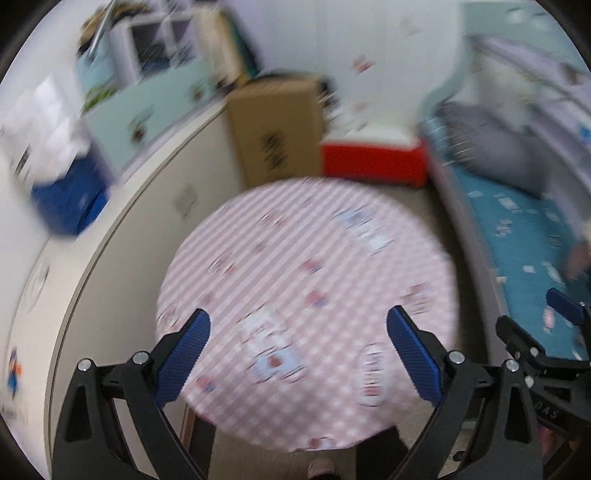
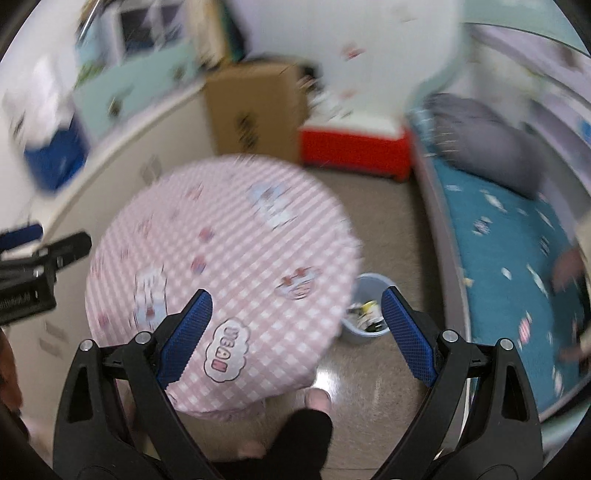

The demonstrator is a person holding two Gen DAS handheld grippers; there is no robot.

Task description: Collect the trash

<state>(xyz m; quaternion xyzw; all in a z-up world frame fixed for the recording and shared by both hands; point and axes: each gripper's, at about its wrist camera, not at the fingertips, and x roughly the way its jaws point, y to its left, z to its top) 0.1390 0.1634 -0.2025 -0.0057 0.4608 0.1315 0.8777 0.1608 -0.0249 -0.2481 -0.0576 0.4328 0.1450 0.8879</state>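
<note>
A round tabletop (image 1: 306, 258) in pink check stands on glossy beige floor (image 2: 388, 229). Far off, a cardboard box (image 1: 275, 129) and red box (image 1: 373, 160) meet the white wall (image 1: 332, 33); a teal bed (image 2: 517, 258) runs right.

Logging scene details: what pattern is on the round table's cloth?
Pink-and-white gingham with cartoon prints on the tablecloth; clearest in the right wrist view.

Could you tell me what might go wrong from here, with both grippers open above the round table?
1. Both views are motion-blurred, so any small trash on the patterned tablecloth could be missed among its printed pictures.
2. The bin sits on the floor partly under the table edge; a drop from above may hit the cloth.
3. The left gripper and right gripper hang close together and could collide.
</note>
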